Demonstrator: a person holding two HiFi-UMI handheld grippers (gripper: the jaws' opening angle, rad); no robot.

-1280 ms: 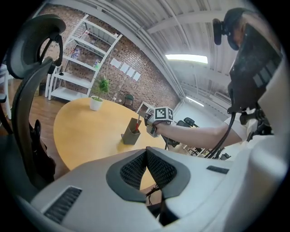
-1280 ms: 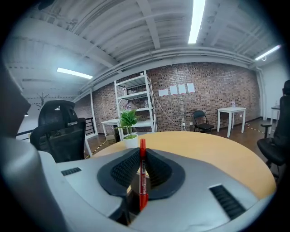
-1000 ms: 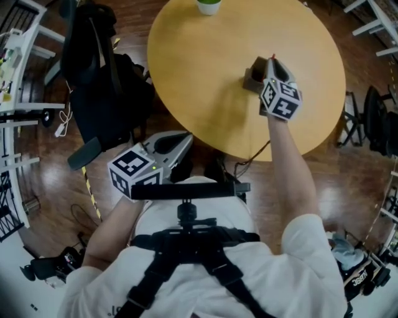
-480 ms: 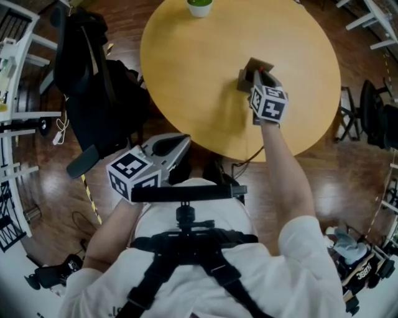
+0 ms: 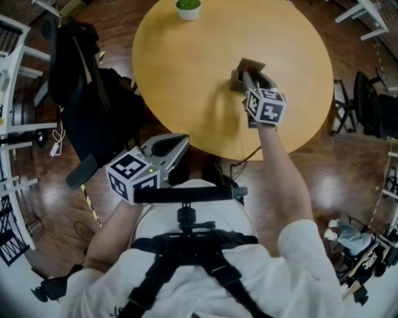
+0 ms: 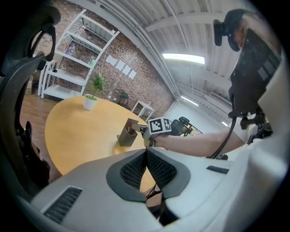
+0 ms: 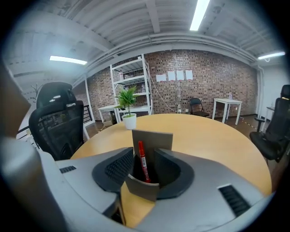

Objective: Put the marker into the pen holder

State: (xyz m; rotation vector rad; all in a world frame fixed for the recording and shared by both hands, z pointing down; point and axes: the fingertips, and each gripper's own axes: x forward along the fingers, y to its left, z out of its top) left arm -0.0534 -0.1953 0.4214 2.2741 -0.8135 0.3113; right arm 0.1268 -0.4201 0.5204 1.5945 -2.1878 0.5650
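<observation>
The red marker point(image 7: 142, 161) stands tilted inside the grey pen holder point(image 7: 152, 136), its cap up against the holder's tall back wall. My right gripper point(image 7: 144, 156) straddles the holder, and its jaws are opening: the marker is between them but the pads stand apart from it. From the head view, the right gripper point(image 5: 250, 77) hovers over the pen holder point(image 5: 238, 74) on the round wooden table point(image 5: 186, 74). My left gripper point(image 5: 176, 146) hangs off the table's near edge, close to my body, jaws shut and empty. The left gripper view shows the pen holder point(image 6: 127, 135) from afar.
A small white pot with a green plant point(image 5: 188, 7) sits at the table's far edge. A black office chair point(image 5: 93, 105) stands left of the table. White shelving point(image 7: 129, 86) and a brick wall lie beyond.
The right gripper's jaws have spread apart and let go of the marker, which now rests in the pen holder. The left gripper has stayed put.
</observation>
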